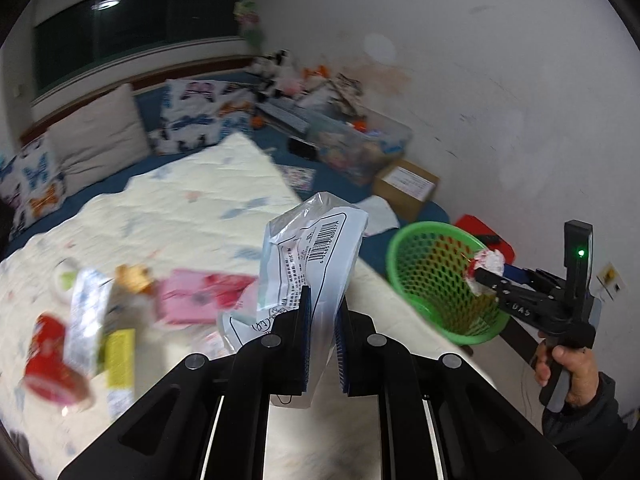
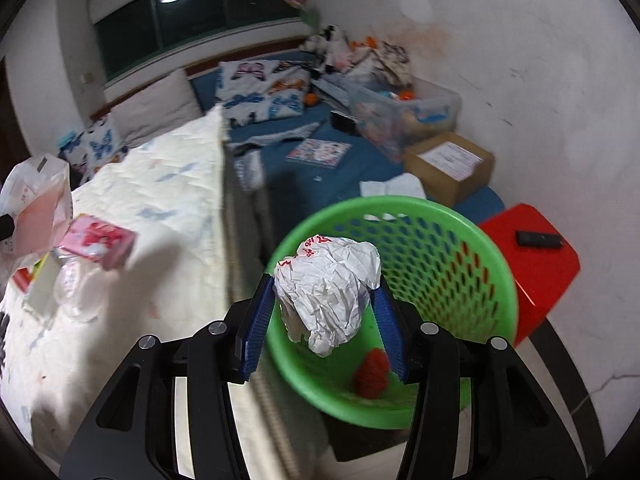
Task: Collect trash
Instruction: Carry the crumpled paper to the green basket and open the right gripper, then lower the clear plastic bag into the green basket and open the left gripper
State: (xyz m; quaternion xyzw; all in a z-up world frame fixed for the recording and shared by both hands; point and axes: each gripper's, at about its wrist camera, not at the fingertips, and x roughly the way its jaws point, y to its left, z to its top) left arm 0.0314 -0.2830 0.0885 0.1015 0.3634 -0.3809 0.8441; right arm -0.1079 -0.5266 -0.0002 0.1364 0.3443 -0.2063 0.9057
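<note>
Green basket point(image 2: 476, 248) — red ball point(image 2: 372, 374) inside | crumpled paper point(image 2: 332, 288) above

Quilted bed point(image 1: 192, 208) holds pink packet point(image 1: 200, 294).

Crumpled white wrapper point(image 2: 328, 292) above green mesh basket point(image 2: 472, 248); clear barcoded bag point(image 1: 308, 264) upright.
</note>
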